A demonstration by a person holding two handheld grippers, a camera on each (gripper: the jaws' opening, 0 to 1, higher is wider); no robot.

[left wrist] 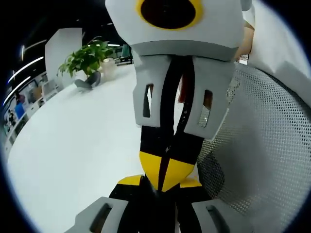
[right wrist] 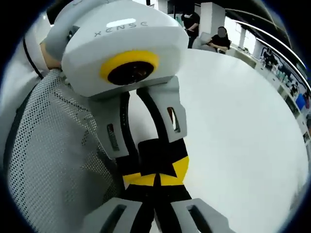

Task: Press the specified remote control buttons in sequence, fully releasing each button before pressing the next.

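Observation:
My left gripper (left wrist: pixel 158 188) rises from the bottom of the left gripper view, its black and yellow tips drawn together. My right gripper (left wrist: pixel 163 167) comes down from the top, jaws closed, and meets it tip to tip. In the right gripper view the same meeting shows from the other side. There my right gripper (right wrist: pixel 155 183) is at the bottom and my left gripper (right wrist: pixel 154 162) hangs above it. Nothing shows between either pair of fingers. Both are held above a white table (left wrist: pixel 82 141).
A grey mesh chair back (left wrist: pixel 262 145) stands close on the right, and the same chair back (right wrist: pixel 53 160) is on the left of the right gripper view. A potted plant (left wrist: pixel 87 60) sits at the table's far end. Seated people (right wrist: pixel 221 39) are beyond the white table (right wrist: pixel 243 131).

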